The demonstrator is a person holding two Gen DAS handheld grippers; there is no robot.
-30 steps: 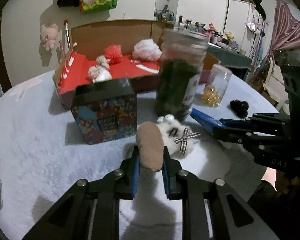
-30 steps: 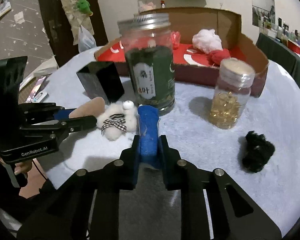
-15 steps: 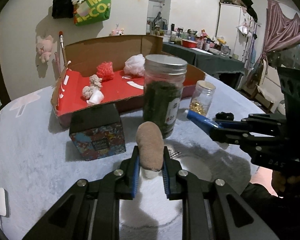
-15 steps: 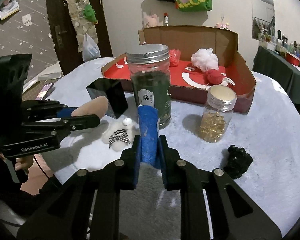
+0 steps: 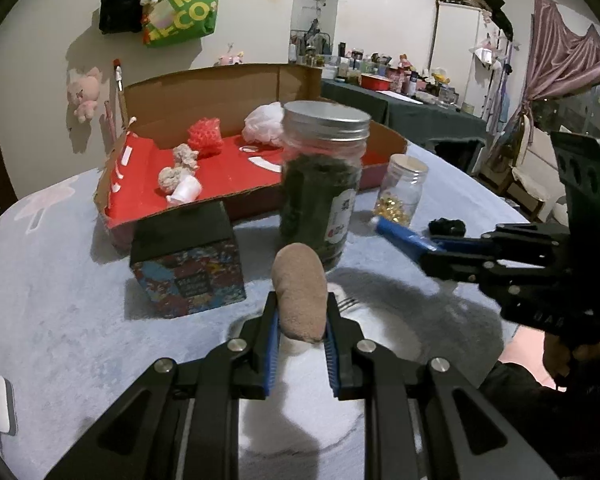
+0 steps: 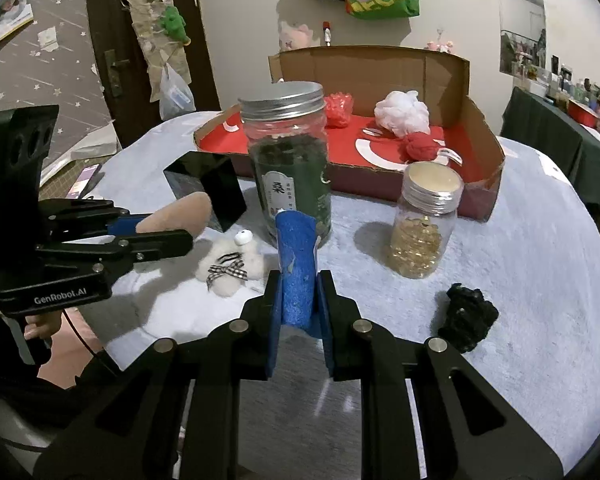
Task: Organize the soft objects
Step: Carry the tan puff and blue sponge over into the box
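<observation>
Left tongs [image 5: 300, 320] clamped on a tan plush piece [image 5: 300, 296], held above the bench [image 5: 60, 300], just in front of the tall green-filled jar [image 5: 322, 184]. Right tongs [image 6: 298, 304] closed tight on a blue foam piece [image 6: 296, 264], also in front of that jar, to its right as the left cam sees it. White plush w/ checked bow [image 6: 230, 266] lies on bench below-left of jar, under the left tongs. Black fuzzy item [image 6: 466, 316] on bench, well right of jar, past the small jar of gold capsules [image 6: 426, 228]. Cardboard box w/ red floor [image 6: 484, 148] behind jar holds white puff [image 6: 400, 114], red balls. Patterned box [image 5: 188, 260] left of jar.
</observation>
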